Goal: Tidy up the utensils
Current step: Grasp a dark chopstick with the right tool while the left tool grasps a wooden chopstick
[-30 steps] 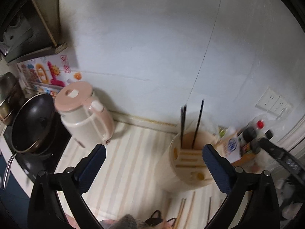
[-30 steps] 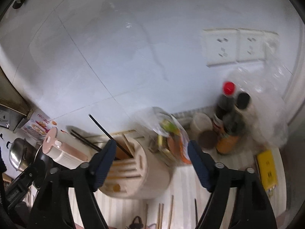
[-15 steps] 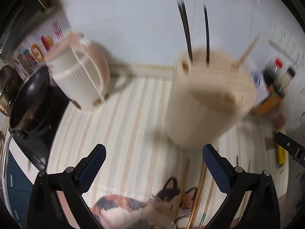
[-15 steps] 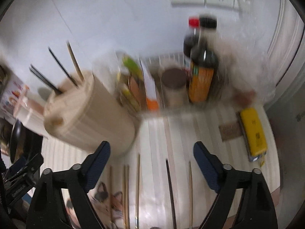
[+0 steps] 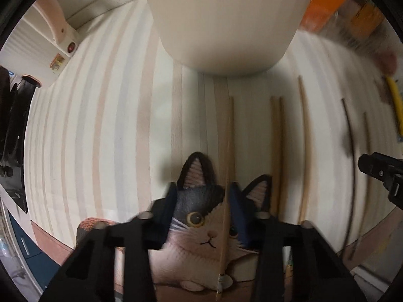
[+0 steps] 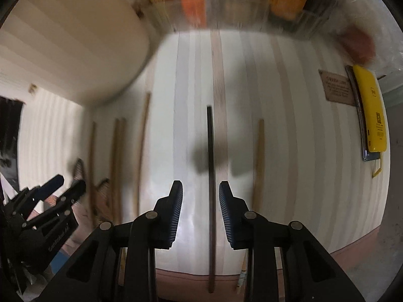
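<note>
Several chopsticks lie on the striped mat [image 5: 100, 125] in front of the beige utensil holder [image 5: 224, 20]. My left gripper [image 5: 202, 196] hangs low over a cat-print cloth [image 5: 201, 229], its jaws partly closed either side of a wooden chopstick [image 5: 228, 156] without touching it. My right gripper [image 6: 200, 196] is low over the mat, jaws partly closed either side of a black chopstick [image 6: 210, 166], with gaps on both sides. Other wooden chopsticks [image 6: 258, 161] lie beside it. The holder [image 6: 73, 40] also shows at the upper left of the right wrist view.
A pink and white kettle [image 5: 42, 37] stands at the left, with a black cooktop [image 5: 10, 130] beyond it. Orange packets and bottles [image 6: 191, 0] stand at the back. A yellow phone-like object [image 6: 372, 115] lies at the right on the mat.
Both grippers have dropped from high above the holder down to the mat and narrowed, the left around a wooden chopstick, the right around the black one.
</note>
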{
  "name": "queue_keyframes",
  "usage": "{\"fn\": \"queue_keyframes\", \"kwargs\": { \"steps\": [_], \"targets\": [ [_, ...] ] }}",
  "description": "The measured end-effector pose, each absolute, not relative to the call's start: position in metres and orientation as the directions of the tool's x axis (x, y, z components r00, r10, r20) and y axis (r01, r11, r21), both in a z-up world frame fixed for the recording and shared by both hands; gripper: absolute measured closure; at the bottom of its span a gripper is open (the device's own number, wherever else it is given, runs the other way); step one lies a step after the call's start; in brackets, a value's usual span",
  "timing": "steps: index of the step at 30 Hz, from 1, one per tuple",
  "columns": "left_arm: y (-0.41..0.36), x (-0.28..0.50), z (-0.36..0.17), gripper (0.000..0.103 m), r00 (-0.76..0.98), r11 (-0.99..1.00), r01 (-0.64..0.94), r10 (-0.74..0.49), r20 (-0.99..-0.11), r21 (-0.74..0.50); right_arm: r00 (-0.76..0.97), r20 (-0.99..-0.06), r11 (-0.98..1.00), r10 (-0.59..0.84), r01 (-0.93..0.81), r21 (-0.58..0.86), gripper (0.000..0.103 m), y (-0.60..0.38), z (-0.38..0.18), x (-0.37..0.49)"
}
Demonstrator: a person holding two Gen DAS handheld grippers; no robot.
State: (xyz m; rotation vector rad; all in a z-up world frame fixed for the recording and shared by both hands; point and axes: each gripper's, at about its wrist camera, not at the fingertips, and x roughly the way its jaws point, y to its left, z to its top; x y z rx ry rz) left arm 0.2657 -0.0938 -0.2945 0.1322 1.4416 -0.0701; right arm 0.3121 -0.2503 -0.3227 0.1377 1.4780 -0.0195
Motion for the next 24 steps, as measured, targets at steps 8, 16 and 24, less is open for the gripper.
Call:
{"fn": "queue_keyframes", "kwargs": {
  "steps": [8,16,24],
  "targets": [
    [-0.086,0.266,-0.289,0.101,0.132,0.988,0.116,0.084,-0.988,0.099,0.016,-0.999,0.996,-0.038,0.076,-0.036,0.072,-0.249,-0.356,0.31],
    [-0.048,0.26,-0.278,0.101,0.072,0.999,0.014,0.039,-0.997,0.041,0.018,-1.0,0.992,0.019,0.122,0.021,0.097,-0.23,-0.351,0.303],
    [-0.032,0.262,-0.27,0.099,0.019,0.997,-0.02,-0.078,-0.997,-0.078,-0.02,-0.997,0.988,0.077,0.137,0.074,0.097,-0.215,-0.347,0.296]
  ]
}}
